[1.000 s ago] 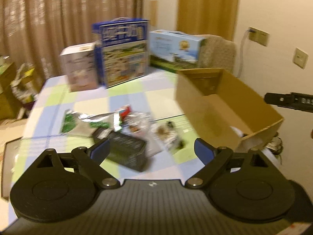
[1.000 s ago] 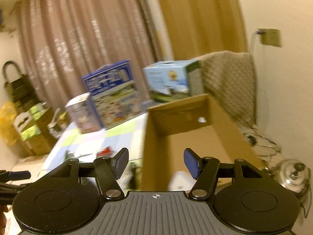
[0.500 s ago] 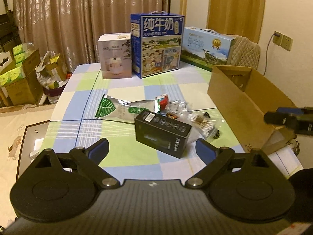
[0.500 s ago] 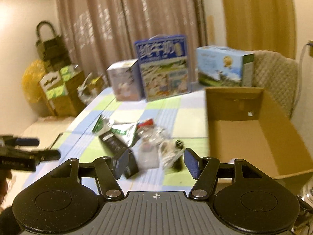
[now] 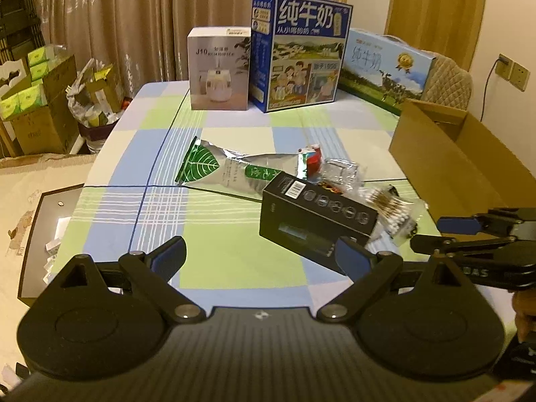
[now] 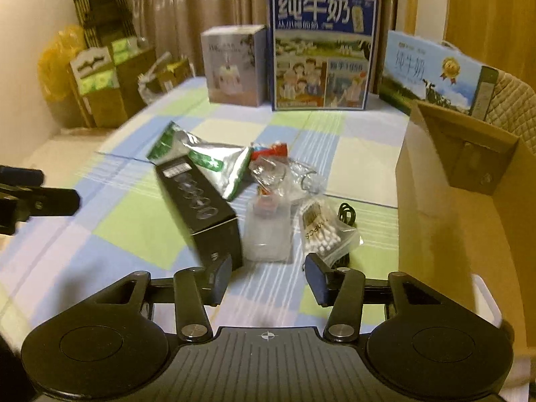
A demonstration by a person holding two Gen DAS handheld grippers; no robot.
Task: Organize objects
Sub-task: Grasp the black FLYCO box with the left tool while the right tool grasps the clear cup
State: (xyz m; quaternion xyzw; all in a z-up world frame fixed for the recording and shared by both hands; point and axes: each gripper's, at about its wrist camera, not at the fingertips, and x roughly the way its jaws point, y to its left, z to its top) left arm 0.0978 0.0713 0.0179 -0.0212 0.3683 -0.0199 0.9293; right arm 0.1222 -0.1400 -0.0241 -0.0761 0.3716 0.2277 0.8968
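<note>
Both grippers, left (image 5: 259, 256) and right (image 6: 268, 276), spread wide, empty. Rigid black rectangular carton (image 6: 201, 207) mid-table beside open brown cardboard box (image 6: 452, 201). We judge it light, stiff; pinch across narrow sides.

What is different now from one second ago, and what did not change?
Both cameras turned away from the cardboard box toward the pile on the table. The right gripper, earlier above the box opening, now points at the clear plastic container and the cotton swab bag. The left gripper now faces the black box. Both stayed open and empty; the objects did not move.
</note>
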